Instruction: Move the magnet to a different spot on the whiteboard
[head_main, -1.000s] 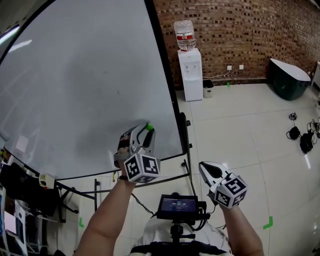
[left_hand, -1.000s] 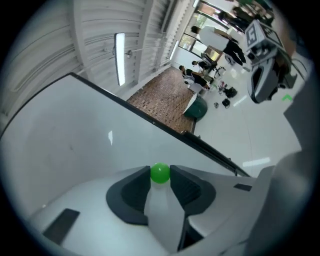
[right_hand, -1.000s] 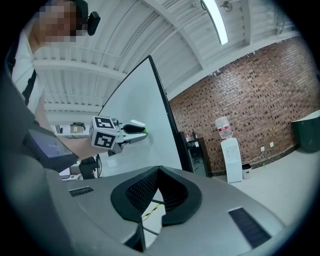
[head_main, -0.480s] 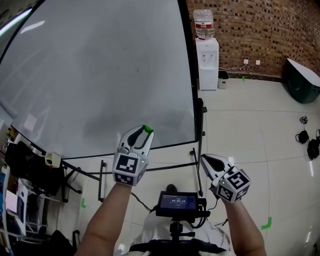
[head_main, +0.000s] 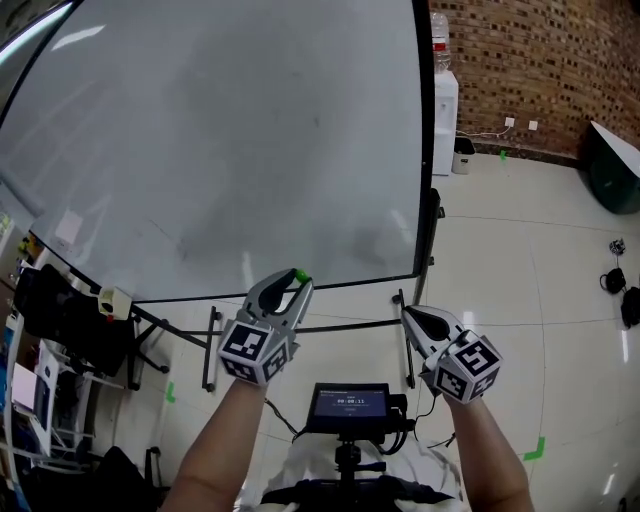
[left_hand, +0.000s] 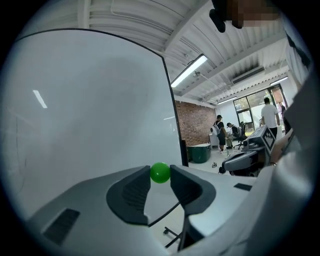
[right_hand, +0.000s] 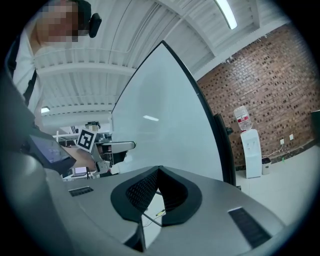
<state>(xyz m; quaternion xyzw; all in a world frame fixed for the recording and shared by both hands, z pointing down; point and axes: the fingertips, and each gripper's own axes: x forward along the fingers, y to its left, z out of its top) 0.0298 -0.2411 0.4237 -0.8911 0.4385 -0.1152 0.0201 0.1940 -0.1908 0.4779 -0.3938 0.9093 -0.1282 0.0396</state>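
The large white whiteboard (head_main: 230, 150) with its black frame filled the left and middle of the head view, its face bare. Below the whiteboard's lower edge the left tool (head_main: 296, 284) was clamped on a small, round, glossy green magnet (left_hand: 160, 172), pinched at the very tips of the two dark pads. The magnet sat off the whiteboard, near its bottom edge and not touching its surface.

It looked like a light, hard little piece, and smooth enough to squirt out of a tip pinch if the pressure went off-centre (a rounded head gives flat pads little to bite on). The sound hold was probably the one already taken: across the widest part of the head, leaving the face that meets the whiteboard free. Close to the steel surface it would likely tug and snap on by itself, so a firm grip would matter up to contact.

Further right, below the whiteboard's lower right corner, the right tool (right_hand: 159, 170) had its jaws together with nothing between them.
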